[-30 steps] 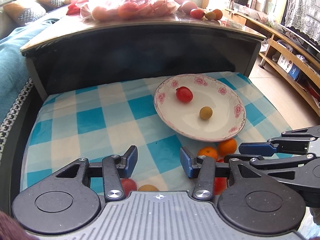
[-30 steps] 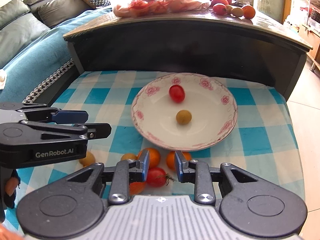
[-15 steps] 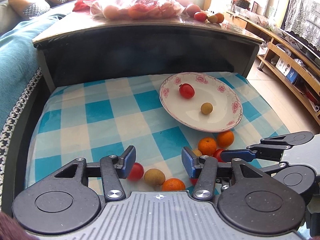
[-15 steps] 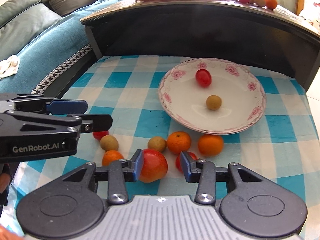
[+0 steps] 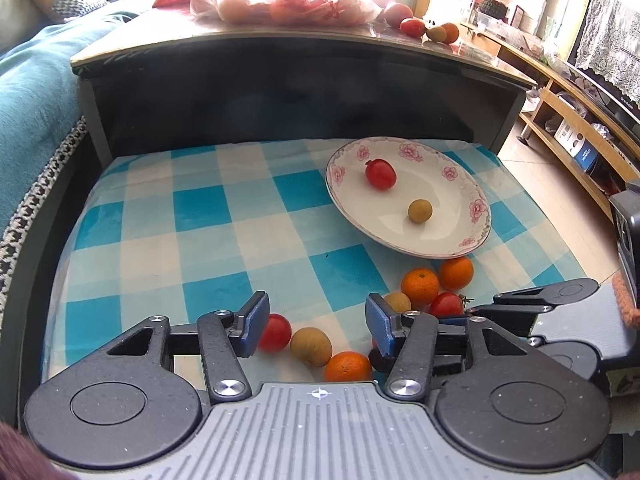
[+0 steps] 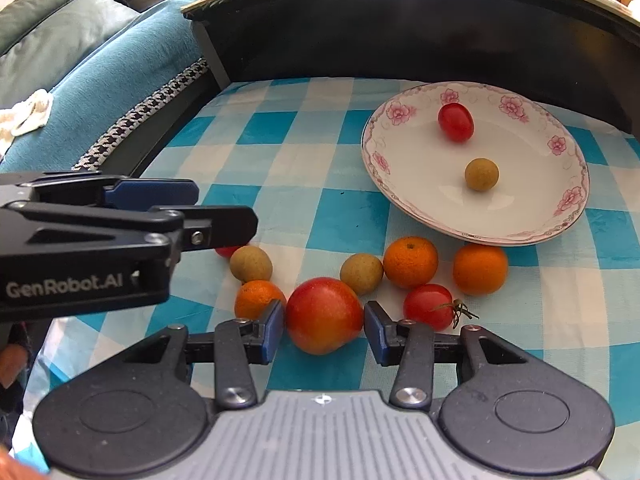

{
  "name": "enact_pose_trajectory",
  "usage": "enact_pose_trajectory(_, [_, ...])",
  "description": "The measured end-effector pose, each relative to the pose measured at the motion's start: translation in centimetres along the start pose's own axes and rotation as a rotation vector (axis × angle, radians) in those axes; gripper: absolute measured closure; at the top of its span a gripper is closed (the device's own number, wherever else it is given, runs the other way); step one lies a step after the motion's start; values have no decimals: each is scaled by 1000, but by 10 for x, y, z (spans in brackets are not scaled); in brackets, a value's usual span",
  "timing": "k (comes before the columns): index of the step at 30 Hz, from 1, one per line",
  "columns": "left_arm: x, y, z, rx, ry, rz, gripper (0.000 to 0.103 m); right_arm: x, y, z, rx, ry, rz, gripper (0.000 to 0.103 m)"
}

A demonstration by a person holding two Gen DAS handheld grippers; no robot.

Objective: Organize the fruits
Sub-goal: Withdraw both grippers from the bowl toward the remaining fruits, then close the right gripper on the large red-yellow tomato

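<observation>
right gripper [image 6: 324,330] has its jaws spread around the big red tomato [image 6: 323,315] on the checked cloth [image 6: 280,152] — not clamped, having just been opening — while the left gripper [image 5: 316,322] hangs apart, just opened wider, over a longan [image 5: 311,346], near the plate [image 6: 404,184].

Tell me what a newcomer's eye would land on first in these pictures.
First, the big red-orange fruit between the blue pads of the right tongs, which have just been opening around it; whether the pads touch it is unclear. Then the loose cluster of small oranges, brown fruits and cherry tomatoes on the blue checked cloth. Behind them, the flowered plate holds one red tomato and one brown fruit.
</observation>
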State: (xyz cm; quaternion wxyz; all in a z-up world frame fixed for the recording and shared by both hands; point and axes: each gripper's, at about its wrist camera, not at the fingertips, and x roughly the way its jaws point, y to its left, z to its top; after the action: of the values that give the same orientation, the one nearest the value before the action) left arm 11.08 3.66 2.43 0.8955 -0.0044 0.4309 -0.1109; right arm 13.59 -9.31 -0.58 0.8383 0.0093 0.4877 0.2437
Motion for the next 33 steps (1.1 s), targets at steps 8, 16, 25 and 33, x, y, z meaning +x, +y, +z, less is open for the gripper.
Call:
enact_pose_trajectory(8, [1, -1, -6, -6, 24, -26, 42, 8, -1, -1, 6, 6, 7, 58])
enact_pose_trajectory(16, [6, 0, -21, -48, 69, -44, 43, -8, -6, -12, -6, 21, -32, 58])
enact_pose_trajectory(25, [29, -7, -25, -44, 107, -11, 47, -45, -17, -26, 26, 12, -68, 58])
enact_pose_trajectory(33, [34, -12, -32, -26, 104, 11, 61, -52, -20, -37, 40, 17, -76, 58])
